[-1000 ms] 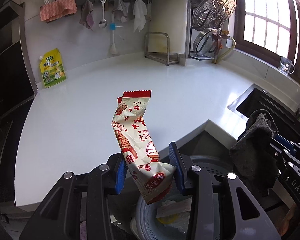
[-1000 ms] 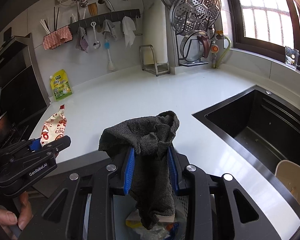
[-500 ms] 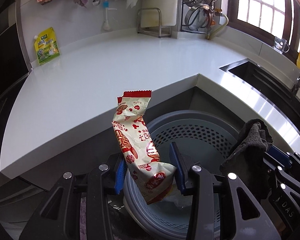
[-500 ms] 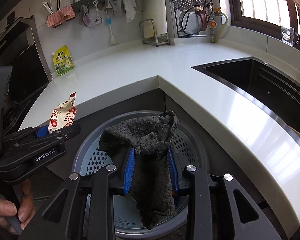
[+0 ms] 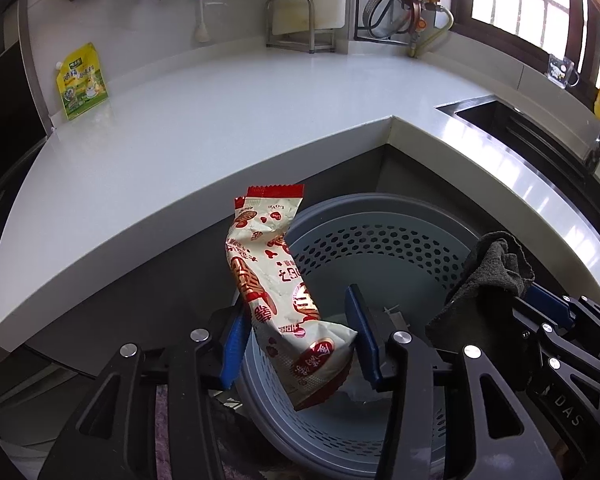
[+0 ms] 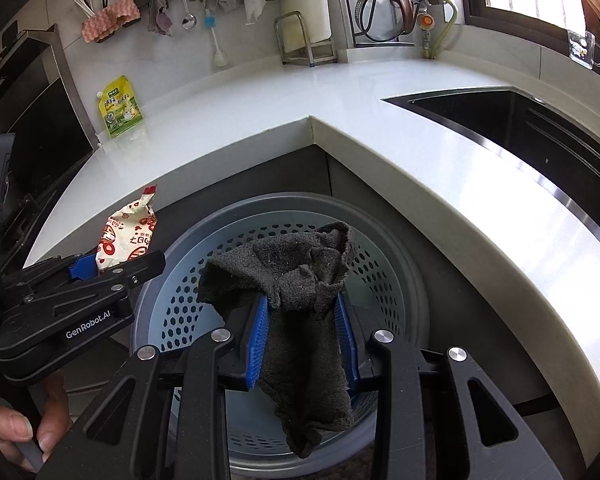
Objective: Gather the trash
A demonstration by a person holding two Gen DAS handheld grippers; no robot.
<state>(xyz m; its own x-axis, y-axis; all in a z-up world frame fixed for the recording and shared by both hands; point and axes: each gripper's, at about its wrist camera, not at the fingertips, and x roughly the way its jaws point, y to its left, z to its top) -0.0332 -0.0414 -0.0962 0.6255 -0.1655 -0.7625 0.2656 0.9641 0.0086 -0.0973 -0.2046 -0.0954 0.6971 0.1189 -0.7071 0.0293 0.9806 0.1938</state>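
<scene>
At the far left of the right wrist view, my left hand [image 6: 24, 420] is gripping the handle of the left gripper [image 5: 296, 304]; the picture's edge is cutting off all but a few fingers. Its jaws have just been opening. They are standing at a middling width with the wrapper [image 5: 272, 280] between them, and both blue pads are touching the wrapper's lower end. How hard they are pressing I cannot tell.

The wrapper is standing nearly upright, its long axis running up and away from me. Its red crimped end is pointing up toward the counter [image 5: 220, 120] edge, and its lower end is hanging over the near left part of the bin [image 5: 380, 208].

The bin is sitting on the floor in the counter's inner corner, round and grey-blue with holed walls. My grippers are hiding most of its bottom. Something pale is lying in there, but I cannot make out what it is.

To the right, the right gripper [image 6: 302, 300] is clamping narrowly on the cloth [image 6: 300, 272], holding it over the middle of the bin. The cloth is dark and crumpled, bunching above the pads and dangling below them, so its long axis is running roughly up and down. Its lower end is hanging free, clear of the bin's wall.
</scene>
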